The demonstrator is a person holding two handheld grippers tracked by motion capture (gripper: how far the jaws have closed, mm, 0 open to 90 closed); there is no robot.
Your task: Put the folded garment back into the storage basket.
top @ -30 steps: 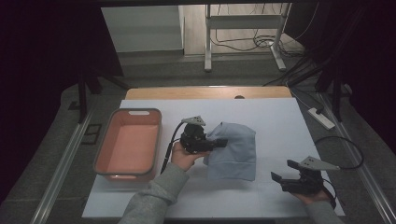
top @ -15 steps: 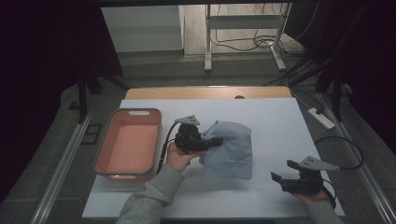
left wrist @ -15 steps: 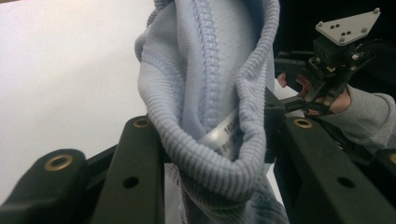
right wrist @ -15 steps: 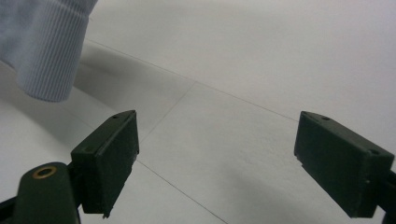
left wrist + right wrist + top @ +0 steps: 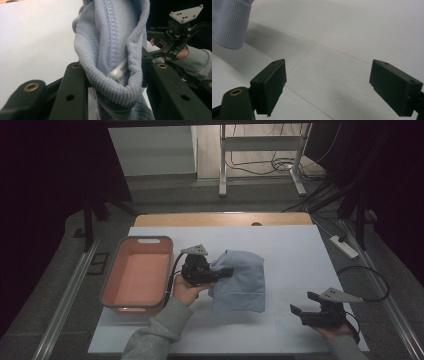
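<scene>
With our left tongs (image 5: pixel 226 272) clamped on the ribbed hem of the garment (image 5: pixel 239 281), which trails onto the tabletop (image 5: pixel 290 245), and our right tongs (image 5: pixel 304 306) apart and empty nearby, we judge the thick fold could slip free if pulled sharply.

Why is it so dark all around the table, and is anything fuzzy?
High view: light falls on the white table; the room around is dim. Left gripper view: the light blue garment is sharp, the near jaws soft. Right gripper view: the garment's cuff casts a soft shadow; the open right gripper looks slightly blurred.
</scene>
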